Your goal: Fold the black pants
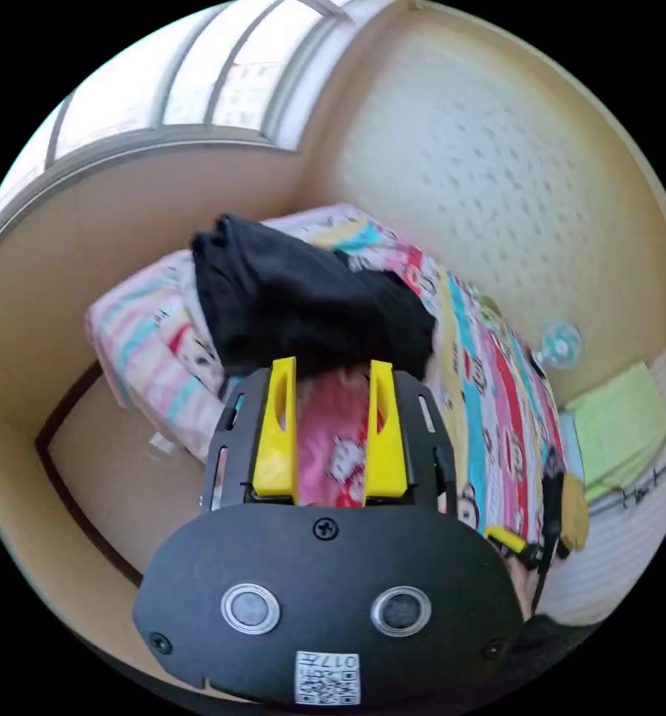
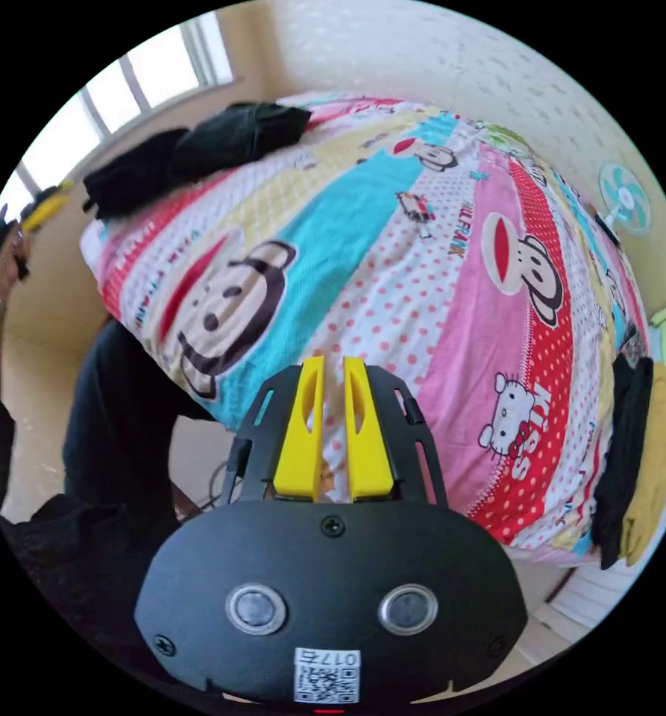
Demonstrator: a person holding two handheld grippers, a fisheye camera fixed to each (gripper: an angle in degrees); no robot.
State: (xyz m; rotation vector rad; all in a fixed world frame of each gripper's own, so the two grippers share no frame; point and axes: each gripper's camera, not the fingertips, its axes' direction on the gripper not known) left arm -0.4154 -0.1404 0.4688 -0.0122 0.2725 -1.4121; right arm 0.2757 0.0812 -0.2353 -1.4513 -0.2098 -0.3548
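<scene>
Black pants [image 1: 303,298], folded into a thick bundle, lying on the cartoon-print bedspread [image 1: 489,388] just past the tips of the left gripper [image 1: 331,373]. Long axis of the bundle running crosswise to the jaws, one bunched end up near the window [image 1: 198,82] side, the other end reaching beyond the right-hand jaw. Near edge of the bundle just ahead of the fingertips, contact not clear. Left jaws released, a wide gap between the yellow fingers [image 1: 277,432], pink bedspread showing through it, nothing held.

Bed edge dropping off to the left of the left jaws, bare floor [image 1: 109,477] below it, dotted wall [image 1: 511,171] beyond the bed. Small fan [image 1: 560,344] and green cloth [image 1: 620,425] well off to the right.

Right gripper [image 2: 333,377] hovering over the near edge of the bedspread, jaws nearly together, a narrow slit between them, nothing gripped. Plenty of bare bedspread ahead of these jaws. Pants [image 2: 191,153] far ahead and to the left, near the far corner of the bed, long axis along that far edge. Dark and yellow garments [image 2: 635,462] hanging over the bed edge well to the right. Person's trouser leg [image 2: 116,432] beside the bed to the left.
</scene>
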